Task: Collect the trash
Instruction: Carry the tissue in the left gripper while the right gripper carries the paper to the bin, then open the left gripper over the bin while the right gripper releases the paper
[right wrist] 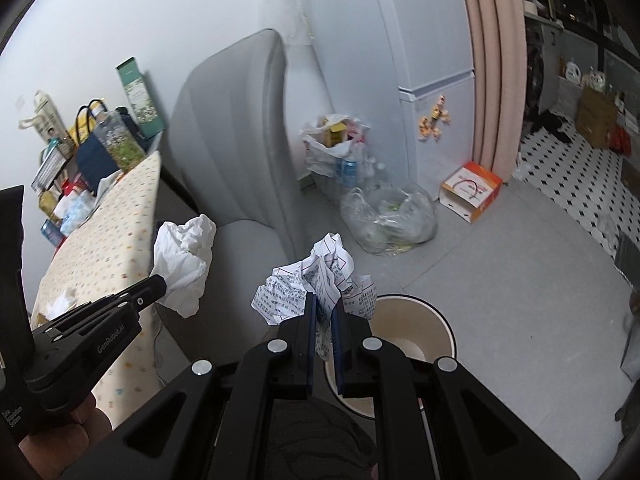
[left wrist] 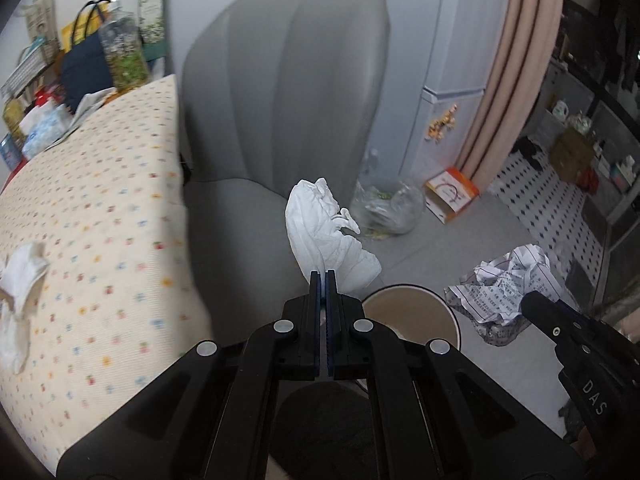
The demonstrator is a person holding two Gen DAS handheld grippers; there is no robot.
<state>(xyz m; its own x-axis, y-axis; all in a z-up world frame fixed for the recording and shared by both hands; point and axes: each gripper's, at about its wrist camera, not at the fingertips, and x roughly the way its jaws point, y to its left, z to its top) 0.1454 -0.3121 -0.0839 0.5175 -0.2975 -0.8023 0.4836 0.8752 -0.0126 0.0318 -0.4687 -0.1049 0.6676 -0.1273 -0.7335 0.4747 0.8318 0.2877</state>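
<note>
My left gripper (left wrist: pixel 324 273) is shut on a crumpled white tissue (left wrist: pixel 326 232), held in the air in front of the grey armchair (left wrist: pixel 280 92); the same tissue (right wrist: pixel 182 264) hangs from the left gripper (right wrist: pixel 162 282) in the right wrist view. My right gripper (right wrist: pixel 325 300) is shut on a crumpled ball of printed paper (right wrist: pixel 316 280), also seen as the paper ball (left wrist: pixel 504 284) at the right of the left wrist view. A round waste bin (right wrist: pixel 416 332) with a cream inside stands on the floor just below and right of both grippers; the bin's rim (left wrist: pixel 412 292) shows beside the left fingers. Another white tissue (left wrist: pixel 20 292) lies on the dotted tablecloth.
A table with a dotted cloth (left wrist: pixel 100 208) is at the left, with bags, a jar and boxes at its far end. On the grey floor stand a clear plastic bag of bottles (right wrist: pixel 388 216), a white bag of rubbish (right wrist: pixel 332 140) and an orange-white box (right wrist: pixel 470 192). A pink curtain (right wrist: pixel 488 60) hangs beside the fridge.
</note>
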